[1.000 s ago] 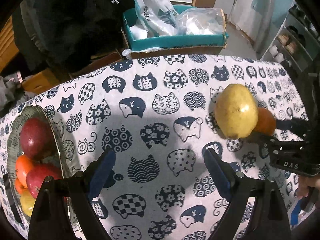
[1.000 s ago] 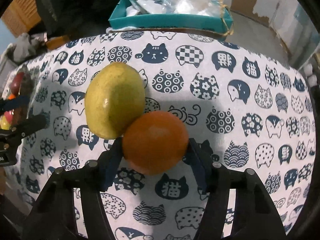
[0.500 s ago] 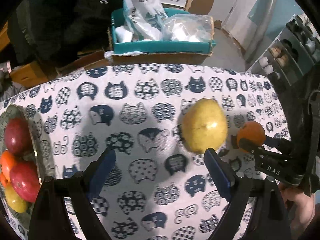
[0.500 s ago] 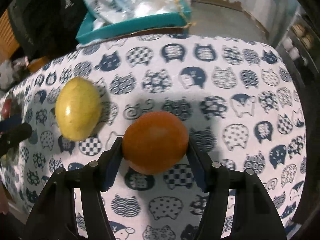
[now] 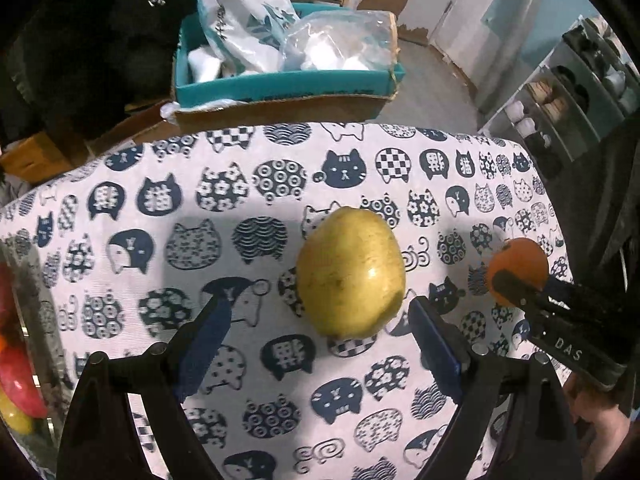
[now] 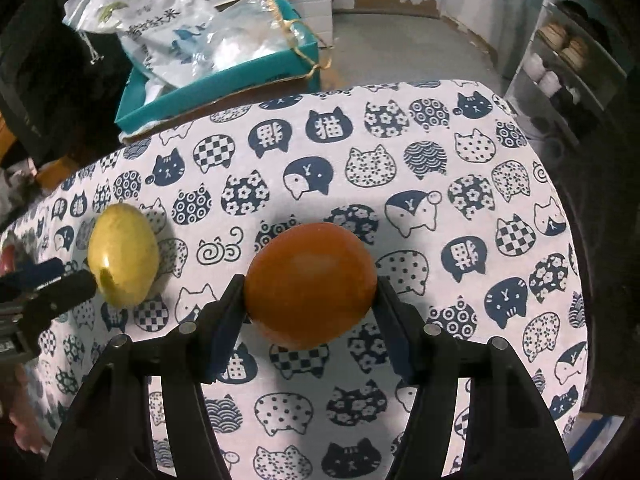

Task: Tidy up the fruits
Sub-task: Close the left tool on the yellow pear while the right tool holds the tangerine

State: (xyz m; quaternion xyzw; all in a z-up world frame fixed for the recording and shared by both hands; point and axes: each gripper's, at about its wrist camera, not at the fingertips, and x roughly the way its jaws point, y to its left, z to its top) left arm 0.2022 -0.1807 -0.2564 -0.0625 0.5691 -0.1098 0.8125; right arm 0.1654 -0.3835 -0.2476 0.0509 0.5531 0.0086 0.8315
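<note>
A yellow-green fruit (image 5: 350,272) lies on the cat-print tablecloth (image 5: 160,240). My left gripper (image 5: 320,316) hangs open over the cloth, with the fruit just ahead of its blue fingertips and nearer the right one, untouched. My right gripper (image 6: 310,292) is shut on an orange (image 6: 310,284), held off the cloth to the right of the yellow-green fruit (image 6: 124,254). The orange (image 5: 520,264) also shows at the right of the left wrist view. A glass bowl (image 5: 48,332) with red and orange fruits (image 5: 16,376) sits at the far left edge.
Behind the table's far edge stands a teal box (image 5: 280,84) full of plastic bags. A shelf with cups (image 5: 560,100) is at the back right. A person's hand (image 5: 600,412) holds the right gripper at the lower right.
The right gripper carried the orange away from the yellow-green fruit, to the right. The left gripper moved right, so the fruit now sits by its fingertips and the bowl slid to the view's edge.
</note>
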